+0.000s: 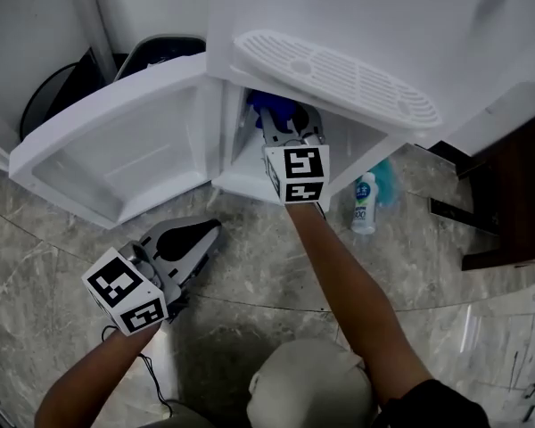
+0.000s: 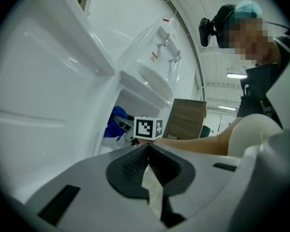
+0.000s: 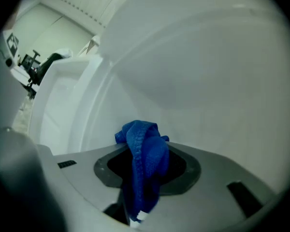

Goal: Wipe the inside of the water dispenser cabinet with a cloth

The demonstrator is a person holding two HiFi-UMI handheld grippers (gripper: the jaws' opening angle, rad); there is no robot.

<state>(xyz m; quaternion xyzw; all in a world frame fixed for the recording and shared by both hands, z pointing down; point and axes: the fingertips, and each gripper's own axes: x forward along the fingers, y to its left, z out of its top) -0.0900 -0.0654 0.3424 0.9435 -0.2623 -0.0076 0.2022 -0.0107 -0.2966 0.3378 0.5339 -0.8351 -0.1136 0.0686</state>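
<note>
Both grey, the left gripper [image 1: 212, 230] and right gripper [image 1: 278, 119] are carrying white, black-marked cubes [image 1: 296, 174]; a dark sleeve [image 1: 432, 404] is showing.

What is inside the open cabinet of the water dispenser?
The right gripper reaches in, its jaws shut on a blue cloth. White cabinet walls show; the back is covered by the gripper and drip tray.
</note>
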